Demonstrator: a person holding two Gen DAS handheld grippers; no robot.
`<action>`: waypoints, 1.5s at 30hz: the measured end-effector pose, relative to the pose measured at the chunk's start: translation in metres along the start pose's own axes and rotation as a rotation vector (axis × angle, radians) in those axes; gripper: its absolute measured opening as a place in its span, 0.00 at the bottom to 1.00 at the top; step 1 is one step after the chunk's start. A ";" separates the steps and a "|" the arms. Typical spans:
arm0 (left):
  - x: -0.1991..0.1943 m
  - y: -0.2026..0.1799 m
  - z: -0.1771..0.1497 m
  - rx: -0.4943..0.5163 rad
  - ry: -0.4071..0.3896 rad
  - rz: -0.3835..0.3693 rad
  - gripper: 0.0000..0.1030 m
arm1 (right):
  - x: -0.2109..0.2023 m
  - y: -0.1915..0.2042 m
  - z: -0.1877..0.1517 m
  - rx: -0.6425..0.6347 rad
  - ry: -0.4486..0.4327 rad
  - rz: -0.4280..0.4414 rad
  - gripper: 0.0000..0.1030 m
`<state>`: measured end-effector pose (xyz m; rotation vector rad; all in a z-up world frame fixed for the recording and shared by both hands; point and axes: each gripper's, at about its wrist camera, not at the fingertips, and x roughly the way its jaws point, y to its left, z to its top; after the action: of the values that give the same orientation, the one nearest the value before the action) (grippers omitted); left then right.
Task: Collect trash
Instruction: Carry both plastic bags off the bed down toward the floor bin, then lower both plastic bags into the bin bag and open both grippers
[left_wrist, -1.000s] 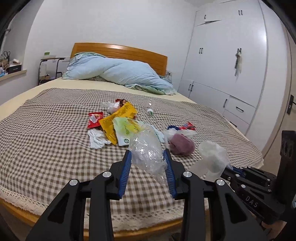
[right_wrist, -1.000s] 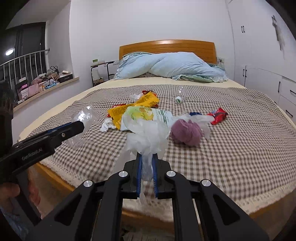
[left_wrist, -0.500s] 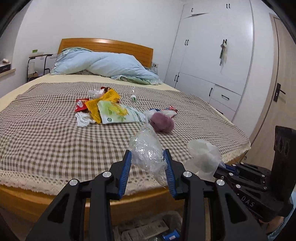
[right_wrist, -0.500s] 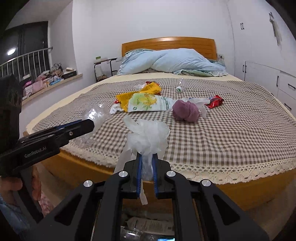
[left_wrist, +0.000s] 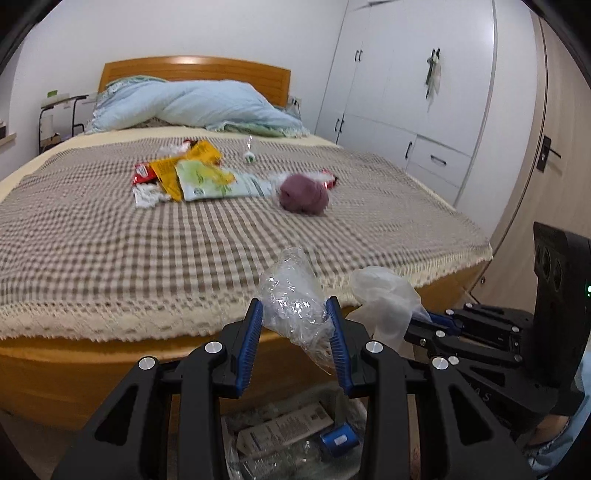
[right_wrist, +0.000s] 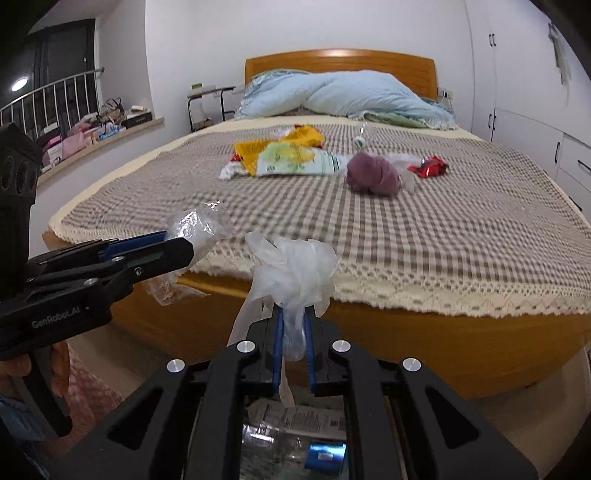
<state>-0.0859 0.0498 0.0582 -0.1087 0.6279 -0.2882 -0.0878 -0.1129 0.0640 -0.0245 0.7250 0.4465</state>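
Observation:
My left gripper (left_wrist: 295, 317) is shut on a crumpled clear plastic wrapper (left_wrist: 293, 295), held in the air off the foot of the bed. My right gripper (right_wrist: 293, 325) is shut on a bunched white plastic glove (right_wrist: 295, 269); it also shows at the right of the left wrist view as the white plastic glove (left_wrist: 384, 295). Below both grippers stands a trash bin (left_wrist: 295, 439) with packaging and a blue item inside. On the checked bedspread lie a yellow bag (left_wrist: 184, 166), a green-white packet (left_wrist: 210, 181), a red wrapper (left_wrist: 142, 173), a purple ball of cloth (left_wrist: 304, 194) and a small bottle (left_wrist: 249, 155).
The bed's wooden frame (right_wrist: 443, 343) runs across in front of the grippers. A blue duvet (left_wrist: 192, 107) lies at the headboard. White wardrobes (left_wrist: 417, 85) line the right wall. A sill with clutter (right_wrist: 96, 125) and a side table (right_wrist: 207, 99) stand at the left.
Both grippers have drawn back from the bed and sunk, each still holding its piece. The bed edge and the trash bin below have come into view.

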 end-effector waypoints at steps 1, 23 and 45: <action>0.002 0.000 -0.002 0.000 0.010 -0.002 0.32 | 0.001 0.000 -0.003 0.003 0.009 -0.002 0.10; 0.039 0.009 -0.050 -0.016 0.240 -0.034 0.32 | 0.029 -0.024 -0.059 0.046 0.221 -0.045 0.10; 0.087 0.010 -0.104 -0.033 0.499 -0.086 0.32 | 0.073 -0.040 -0.106 0.069 0.431 -0.044 0.10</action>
<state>-0.0783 0.0320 -0.0767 -0.0962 1.1252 -0.3926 -0.0914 -0.1391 -0.0683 -0.0732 1.1610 0.3764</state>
